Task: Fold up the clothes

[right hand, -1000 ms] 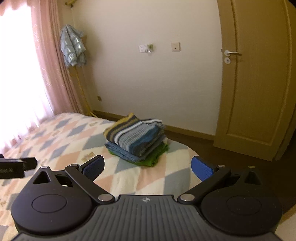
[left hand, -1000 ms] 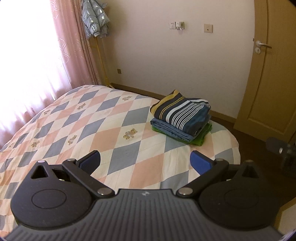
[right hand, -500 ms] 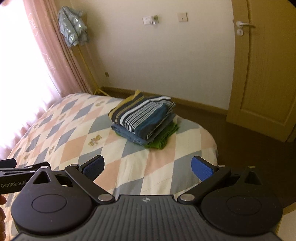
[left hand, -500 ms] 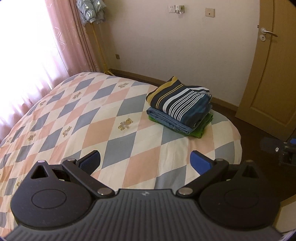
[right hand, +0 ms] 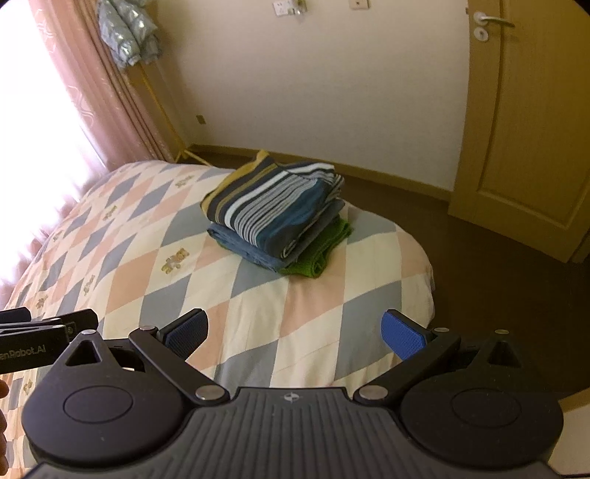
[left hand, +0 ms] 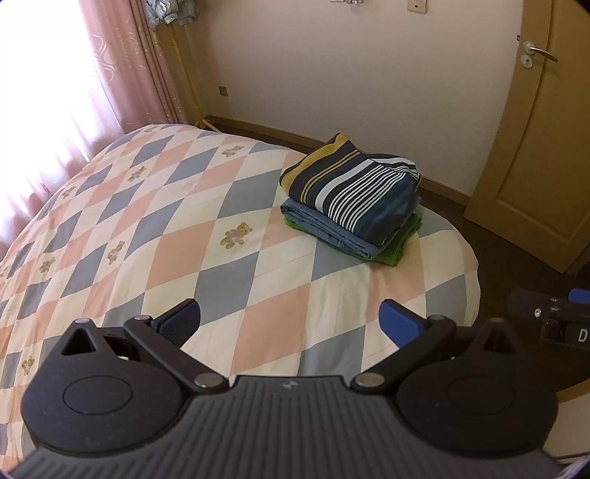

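A neat stack of folded clothes rests on the bed's far right corner: a striped navy-and-yellow garment (left hand: 354, 193) (right hand: 273, 208) on top, a blue denim piece (left hand: 324, 230) (right hand: 239, 241) under it, and a green one (left hand: 400, 245) (right hand: 317, 254) at the bottom. My left gripper (left hand: 289, 322) hovers open over the near part of the bed, nothing between its blue pads. My right gripper (right hand: 295, 333) is also open and empty, well short of the stack. The other gripper's body shows at the right edge of the left wrist view and the left edge of the right wrist view.
The bed (left hand: 155, 235) (right hand: 140, 265) has a quilt of pink, grey and cream diamonds with small bears. Pink curtains (left hand: 121, 66) hang at left, a wooden door (left hand: 542, 147) (right hand: 523, 129) stands at right. Dark floor (right hand: 497, 294) runs beside the bed. A jacket (right hand: 127, 33) hangs in the corner.
Both grippers have tilted downward and come closer to the bed, so the stack sits lower and larger in view. Both stayed open.
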{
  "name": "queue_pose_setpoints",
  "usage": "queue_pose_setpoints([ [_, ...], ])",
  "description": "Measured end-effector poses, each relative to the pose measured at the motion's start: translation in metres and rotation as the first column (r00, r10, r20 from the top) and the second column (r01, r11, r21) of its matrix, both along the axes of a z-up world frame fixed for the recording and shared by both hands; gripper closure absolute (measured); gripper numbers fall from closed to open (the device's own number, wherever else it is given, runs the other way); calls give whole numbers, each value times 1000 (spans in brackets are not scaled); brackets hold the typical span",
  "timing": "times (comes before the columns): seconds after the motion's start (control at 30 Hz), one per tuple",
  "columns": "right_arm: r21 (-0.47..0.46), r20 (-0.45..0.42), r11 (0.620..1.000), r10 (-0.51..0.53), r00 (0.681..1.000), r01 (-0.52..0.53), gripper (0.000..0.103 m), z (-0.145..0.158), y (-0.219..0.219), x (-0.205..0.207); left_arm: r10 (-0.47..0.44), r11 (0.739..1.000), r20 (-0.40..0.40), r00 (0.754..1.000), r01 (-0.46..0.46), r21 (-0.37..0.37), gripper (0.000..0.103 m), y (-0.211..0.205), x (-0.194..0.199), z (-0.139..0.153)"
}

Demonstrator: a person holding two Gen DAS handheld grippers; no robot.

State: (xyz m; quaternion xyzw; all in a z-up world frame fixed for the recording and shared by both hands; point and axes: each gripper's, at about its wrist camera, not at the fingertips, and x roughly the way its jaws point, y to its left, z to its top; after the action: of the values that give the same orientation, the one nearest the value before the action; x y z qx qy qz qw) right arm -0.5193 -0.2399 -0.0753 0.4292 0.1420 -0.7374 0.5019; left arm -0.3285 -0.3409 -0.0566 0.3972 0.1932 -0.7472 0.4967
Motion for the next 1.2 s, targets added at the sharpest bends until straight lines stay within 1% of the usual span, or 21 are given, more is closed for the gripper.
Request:
queue_pose_setpoints([
  [0.13,18,-27,1000,-24,999,25,0,1,-3,7,-12,1000,-6,1000,12,10,1,-4,5,0],
  [0.23,37,-57,998,-45,997,47,0,4,-4,19,-14,1000,-12,1000,14,-7,1,-4,16,2],
  [0.47,36,-107,997,-63,992,67,0,10,5,54,-25,1000,-16,1000,25,-8,1,4,41,1],
  [0.63,34,-118,997,-62,991,67,0,11,10,70,-27,1000,-3,1000,27,0,1,7,51,-1],
  [0.77,34,-118,998,-51,992,55,0,9,0,68,-6,1000,4,1000,6,1,1,2,49,-2],
  [0.9,41,-112,999,-16,994,21,0,5,-19,59,30,999,3,1000,-30,14,1,-12,41,-3],
  [1.1,66,-122,997,59,991,-51,0,3,-55,36,91,995,0,996,-91,33,1,-38,16,-5],
  [1.2,78,-119,994,84,989,-75,0,1,-70,20,107,993,3,994,-107,54,1,-52,0,-10],
])
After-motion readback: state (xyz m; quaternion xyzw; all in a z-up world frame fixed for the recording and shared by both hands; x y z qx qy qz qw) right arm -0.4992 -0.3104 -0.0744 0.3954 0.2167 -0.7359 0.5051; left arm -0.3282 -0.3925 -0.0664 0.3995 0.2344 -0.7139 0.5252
